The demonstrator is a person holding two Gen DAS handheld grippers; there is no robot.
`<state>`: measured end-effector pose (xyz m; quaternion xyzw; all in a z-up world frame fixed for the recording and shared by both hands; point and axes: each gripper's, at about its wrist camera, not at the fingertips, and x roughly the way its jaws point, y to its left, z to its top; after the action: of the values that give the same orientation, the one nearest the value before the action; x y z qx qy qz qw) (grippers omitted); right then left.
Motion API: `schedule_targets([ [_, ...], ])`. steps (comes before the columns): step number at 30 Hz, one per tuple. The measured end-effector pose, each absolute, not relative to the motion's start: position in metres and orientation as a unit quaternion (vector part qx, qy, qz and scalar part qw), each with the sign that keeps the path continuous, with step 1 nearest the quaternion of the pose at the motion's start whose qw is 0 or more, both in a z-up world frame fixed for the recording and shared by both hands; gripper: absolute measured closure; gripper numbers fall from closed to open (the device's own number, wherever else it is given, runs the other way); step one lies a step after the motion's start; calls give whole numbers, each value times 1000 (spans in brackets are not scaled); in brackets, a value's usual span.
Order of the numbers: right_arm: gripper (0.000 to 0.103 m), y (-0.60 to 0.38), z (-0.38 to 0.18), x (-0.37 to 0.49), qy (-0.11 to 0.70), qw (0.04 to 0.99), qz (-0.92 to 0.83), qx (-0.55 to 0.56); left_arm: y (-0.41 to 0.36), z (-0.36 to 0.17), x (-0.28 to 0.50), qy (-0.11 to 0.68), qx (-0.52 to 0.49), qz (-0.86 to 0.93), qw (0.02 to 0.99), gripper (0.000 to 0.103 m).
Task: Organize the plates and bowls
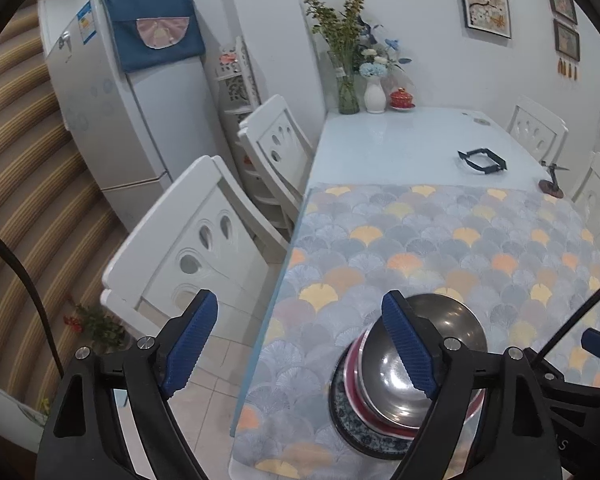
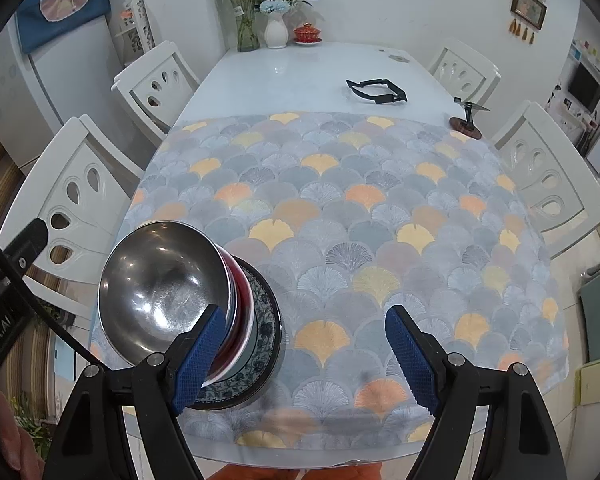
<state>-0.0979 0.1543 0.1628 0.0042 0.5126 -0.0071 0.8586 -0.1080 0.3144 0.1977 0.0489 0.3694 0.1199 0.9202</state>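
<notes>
- Where the dark arm pokes in at the left edge of the right wrist view, white letters on it read "Robot.AI", upside down and cut off at the start.
- A blue and yellow sticker (image 1: 86, 24) is on the fridge (image 1: 112, 120), but its words are too small to read.
- On the black part at the bottom right of the left wrist view there is a pale "S"; the rest is cut off.
- The left tongs (image 1: 302, 344) are wide apart, with nothing between them.
- The right tongs (image 2: 306, 358) are wide apart too, and hold nothing.
- A shiny metal bowl (image 2: 156, 284) sits on top of a stack near the table's left edge, on the patterned cloth (image 2: 340, 208).
- Under it is a red bowl (image 2: 242, 304), then a blue and white plate (image 2: 266, 320).
- One blue pad of each pair of tongs covers part of the stack.
- I cannot tell how many dishes are in the stack.
- A small black frame (image 2: 376, 90) lies on the bare far part of the table (image 2: 292, 76); I cannot tell what it is.
- At the bottom of the right wrist view, something orange-brown is cut off.
</notes>
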Motion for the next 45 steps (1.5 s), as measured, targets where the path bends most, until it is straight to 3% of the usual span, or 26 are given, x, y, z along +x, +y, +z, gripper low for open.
schedule_targets([
  [45,23,150,156,-94,525,851,-9,23,314,174,-95,421,61,88,901,19],
])
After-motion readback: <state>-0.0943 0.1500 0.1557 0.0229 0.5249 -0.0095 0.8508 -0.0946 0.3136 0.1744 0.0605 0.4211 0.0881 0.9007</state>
